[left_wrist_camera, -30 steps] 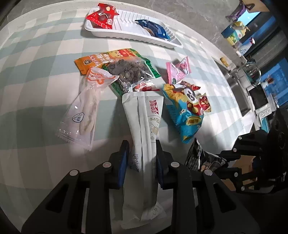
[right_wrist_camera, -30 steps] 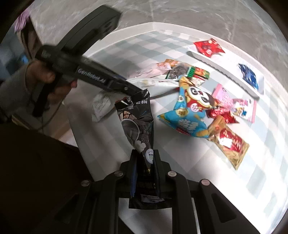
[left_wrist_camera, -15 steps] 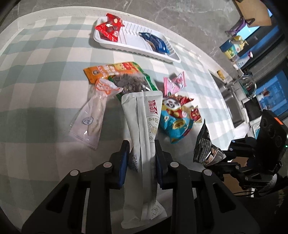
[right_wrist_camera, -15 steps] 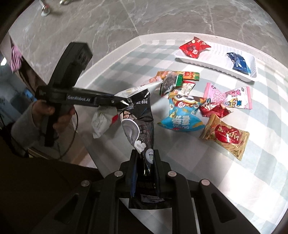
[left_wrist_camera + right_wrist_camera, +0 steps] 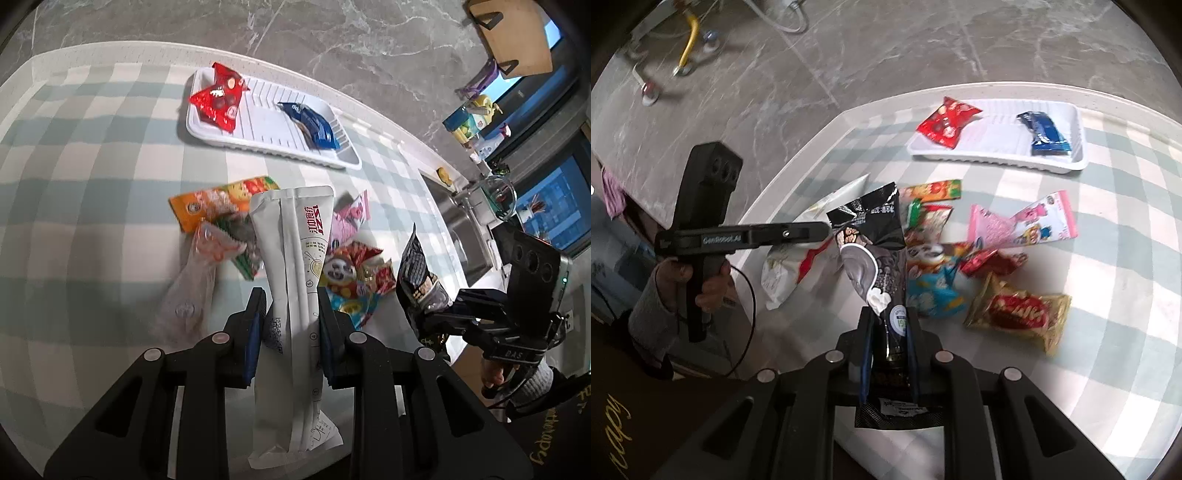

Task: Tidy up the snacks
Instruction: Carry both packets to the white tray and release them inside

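Note:
My left gripper [image 5: 291, 314] is shut on a long white packet [image 5: 295, 258] and holds it above the checked table. My right gripper [image 5: 888, 328] is shut on a black snack bag [image 5: 875, 251], also lifted; the bag shows in the left wrist view [image 5: 417, 280]. A white tray [image 5: 266, 140] at the far side holds a red packet [image 5: 218, 99] and a blue packet [image 5: 310, 123]; the tray also shows in the right wrist view [image 5: 997, 155]. Loose snacks lie below: an orange packet [image 5: 218, 206], a clear packet [image 5: 192, 291], a pink packet [image 5: 1023, 225], a panda bag [image 5: 934, 291], a gold-red packet [image 5: 1019, 314].
The table's near edge runs under both grippers. A sink and counter clutter [image 5: 476, 229] lie to the right of the table. The left gripper's body [image 5: 713, 236] and the hand on it show at the left of the right wrist view. Marble floor lies beyond the table.
Both grippers have risen and pulled back from the table with their packets; the snack pile and tray look smaller and farther. The black bag has moved higher beside the white packet.

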`<control>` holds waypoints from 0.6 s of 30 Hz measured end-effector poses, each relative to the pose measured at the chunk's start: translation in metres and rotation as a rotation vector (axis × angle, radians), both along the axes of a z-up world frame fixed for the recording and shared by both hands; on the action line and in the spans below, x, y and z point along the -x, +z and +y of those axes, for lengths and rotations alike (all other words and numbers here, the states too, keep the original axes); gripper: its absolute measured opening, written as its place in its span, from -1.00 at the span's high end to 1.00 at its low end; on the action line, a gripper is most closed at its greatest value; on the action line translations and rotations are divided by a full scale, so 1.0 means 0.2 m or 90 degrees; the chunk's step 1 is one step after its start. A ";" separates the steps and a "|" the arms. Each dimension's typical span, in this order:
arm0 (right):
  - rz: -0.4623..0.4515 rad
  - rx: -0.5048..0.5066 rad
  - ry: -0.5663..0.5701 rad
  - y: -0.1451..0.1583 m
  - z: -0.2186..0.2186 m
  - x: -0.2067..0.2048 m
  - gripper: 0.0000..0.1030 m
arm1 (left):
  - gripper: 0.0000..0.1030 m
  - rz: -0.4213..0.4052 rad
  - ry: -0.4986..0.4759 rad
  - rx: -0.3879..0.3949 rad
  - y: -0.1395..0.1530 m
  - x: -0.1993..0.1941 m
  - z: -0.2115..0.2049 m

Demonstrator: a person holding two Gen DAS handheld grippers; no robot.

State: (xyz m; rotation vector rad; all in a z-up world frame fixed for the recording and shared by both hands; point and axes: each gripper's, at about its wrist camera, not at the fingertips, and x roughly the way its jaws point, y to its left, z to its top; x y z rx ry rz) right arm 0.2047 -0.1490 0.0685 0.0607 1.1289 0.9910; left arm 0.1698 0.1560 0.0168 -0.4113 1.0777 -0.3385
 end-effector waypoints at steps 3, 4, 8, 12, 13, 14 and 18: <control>0.005 -0.008 -0.018 0.02 -0.01 -0.06 0.66 | 0.53 -0.006 0.000 -0.001 0.03 -0.05 0.01; 0.009 -0.012 -0.025 0.02 -0.01 -0.09 0.66 | 0.53 -0.007 0.000 -0.002 0.04 -0.07 0.01; 0.021 -0.027 -0.050 0.05 -0.02 -0.19 0.66 | 0.53 -0.013 -0.002 -0.008 0.09 -0.16 0.04; 0.027 -0.036 -0.075 0.08 -0.02 -0.32 0.66 | 0.53 -0.021 -0.002 -0.014 0.14 -0.27 0.06; 0.025 -0.035 -0.080 0.08 -0.02 -0.35 0.66 | 0.53 -0.024 -0.002 -0.016 0.16 -0.31 0.07; 0.024 -0.035 -0.086 0.09 -0.01 -0.39 0.66 | 0.53 -0.026 -0.002 -0.018 0.17 -0.34 0.08; 0.027 -0.038 -0.114 0.12 -0.01 -0.55 0.66 | 0.53 -0.031 -0.002 -0.027 0.21 -0.48 0.11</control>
